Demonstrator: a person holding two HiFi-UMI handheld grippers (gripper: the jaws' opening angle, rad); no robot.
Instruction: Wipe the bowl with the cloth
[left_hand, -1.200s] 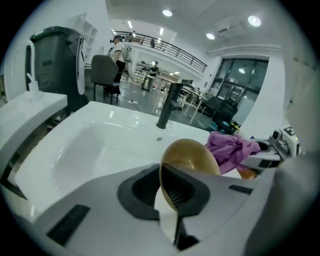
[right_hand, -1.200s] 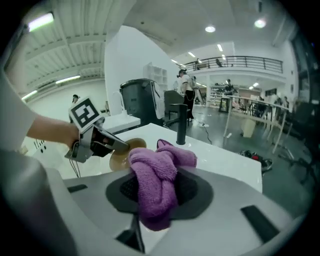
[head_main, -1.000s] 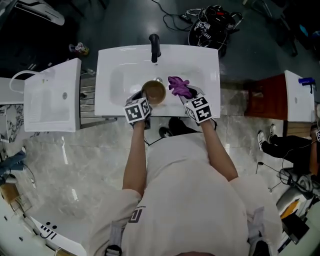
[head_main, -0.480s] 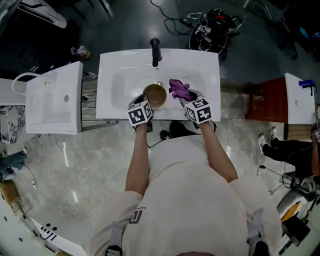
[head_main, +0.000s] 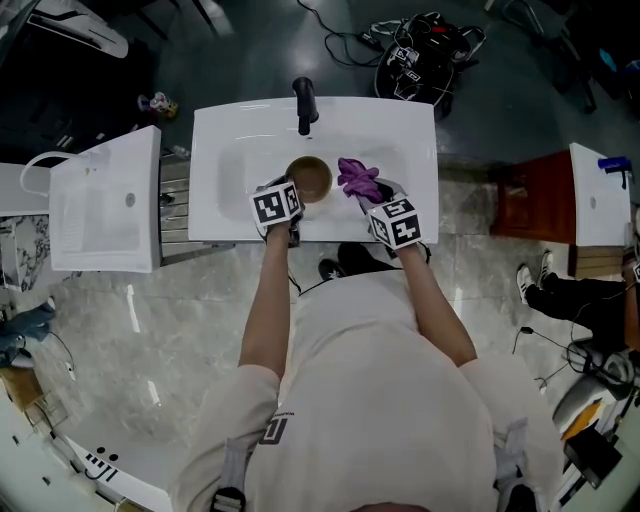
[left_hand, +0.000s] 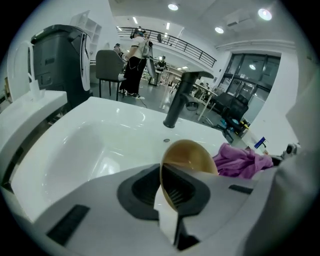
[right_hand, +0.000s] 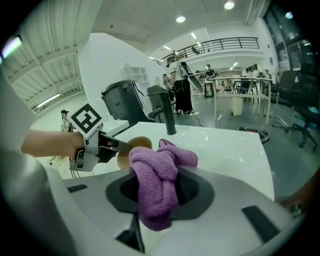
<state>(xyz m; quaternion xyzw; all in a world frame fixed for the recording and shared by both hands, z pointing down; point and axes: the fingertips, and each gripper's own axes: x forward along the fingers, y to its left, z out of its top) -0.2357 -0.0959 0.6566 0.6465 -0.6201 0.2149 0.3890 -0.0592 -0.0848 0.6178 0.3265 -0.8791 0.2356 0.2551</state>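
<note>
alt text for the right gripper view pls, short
A purple cloth is clamped between the jaws of the right hand-held gripper, bunched up in the foreground. Beyond it, the left hand-held gripper holds a tan bowl by its rim over a white sink, black faucet behind.

Marble floor (head_main: 130, 320), white sink (head_main: 215, 200), ceiling lights (left_hand: 173, 7)
</note>
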